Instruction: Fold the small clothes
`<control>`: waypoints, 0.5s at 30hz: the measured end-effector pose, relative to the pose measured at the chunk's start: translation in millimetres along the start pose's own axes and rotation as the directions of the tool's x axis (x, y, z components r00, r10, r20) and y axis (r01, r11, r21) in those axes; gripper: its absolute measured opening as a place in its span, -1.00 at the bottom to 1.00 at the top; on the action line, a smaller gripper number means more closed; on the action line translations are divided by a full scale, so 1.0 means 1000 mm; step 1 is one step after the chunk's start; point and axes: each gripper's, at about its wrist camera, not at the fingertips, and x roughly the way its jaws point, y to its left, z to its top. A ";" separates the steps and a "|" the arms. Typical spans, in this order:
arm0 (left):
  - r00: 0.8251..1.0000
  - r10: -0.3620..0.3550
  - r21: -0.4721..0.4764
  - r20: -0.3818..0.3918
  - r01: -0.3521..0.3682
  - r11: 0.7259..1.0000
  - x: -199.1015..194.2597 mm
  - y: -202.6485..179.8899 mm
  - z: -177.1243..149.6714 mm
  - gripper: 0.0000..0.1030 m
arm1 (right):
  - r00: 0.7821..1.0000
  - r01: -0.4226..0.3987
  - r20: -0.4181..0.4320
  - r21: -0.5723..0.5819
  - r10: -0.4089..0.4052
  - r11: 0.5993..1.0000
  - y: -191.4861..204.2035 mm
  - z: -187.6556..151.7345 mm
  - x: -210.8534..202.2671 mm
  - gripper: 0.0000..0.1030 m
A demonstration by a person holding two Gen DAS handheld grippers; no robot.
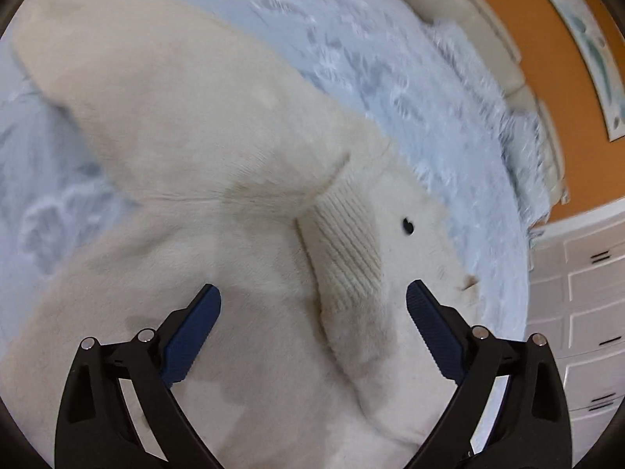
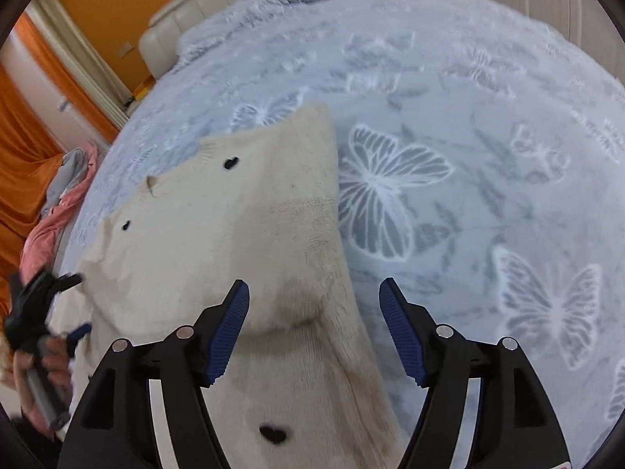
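A cream knitted sweater (image 1: 187,148) with small black marks lies on a pale blue butterfly blanket (image 1: 351,51). In the left wrist view a sleeve with a ribbed cuff (image 1: 343,250) is folded across the body. My left gripper (image 1: 312,297) is open just above the sweater, with the cuff between its fingers. In the right wrist view the sweater (image 2: 218,226) lies left of centre on the blanket (image 2: 488,136). My right gripper (image 2: 314,293) is open and empty over the sweater's right edge. The left gripper (image 2: 58,305) shows at the far left, held by a hand.
A cream padded headboard (image 1: 476,27) and an orange wall (image 1: 547,62) stand behind the bed. White drawers (image 1: 586,312) are at the right. A pink and grey pile of clothes (image 2: 66,195) lies at the bed's left edge beside orange curtains (image 2: 23,148).
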 end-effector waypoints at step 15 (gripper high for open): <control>0.997 0.055 0.156 0.062 -0.064 0.986 -0.040 0.033 -0.030 0.83 | 0.949 -0.303 -0.149 -0.202 0.277 0.931 0.156 -0.047 0.016 0.34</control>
